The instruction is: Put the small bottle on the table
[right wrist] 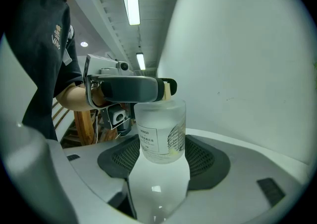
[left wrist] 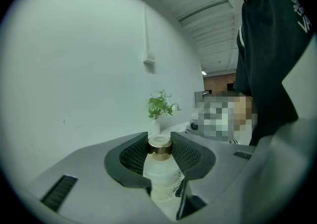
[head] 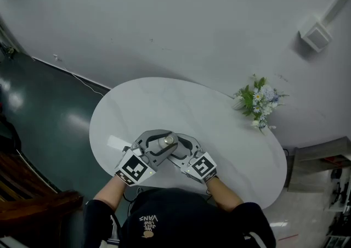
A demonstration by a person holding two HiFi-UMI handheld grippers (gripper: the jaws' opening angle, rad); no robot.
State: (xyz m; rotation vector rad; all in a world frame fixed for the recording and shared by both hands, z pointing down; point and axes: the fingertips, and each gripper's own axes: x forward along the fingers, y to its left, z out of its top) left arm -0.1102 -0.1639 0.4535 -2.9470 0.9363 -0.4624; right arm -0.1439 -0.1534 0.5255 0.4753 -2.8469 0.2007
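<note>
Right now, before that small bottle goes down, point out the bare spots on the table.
The table is bare across its middle, left and far side, plus the strip short of the flower vase. It is crowded at the near edge, where the left gripper and right gripper flank the small bottle.

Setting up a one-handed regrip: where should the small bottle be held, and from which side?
Probably across the wide round body of the small bottle, below its gold cap, coming in level from the side. It is upright, so jaws there meet its widest, straightest part; the cap is narrower and gives less to hold.
</note>
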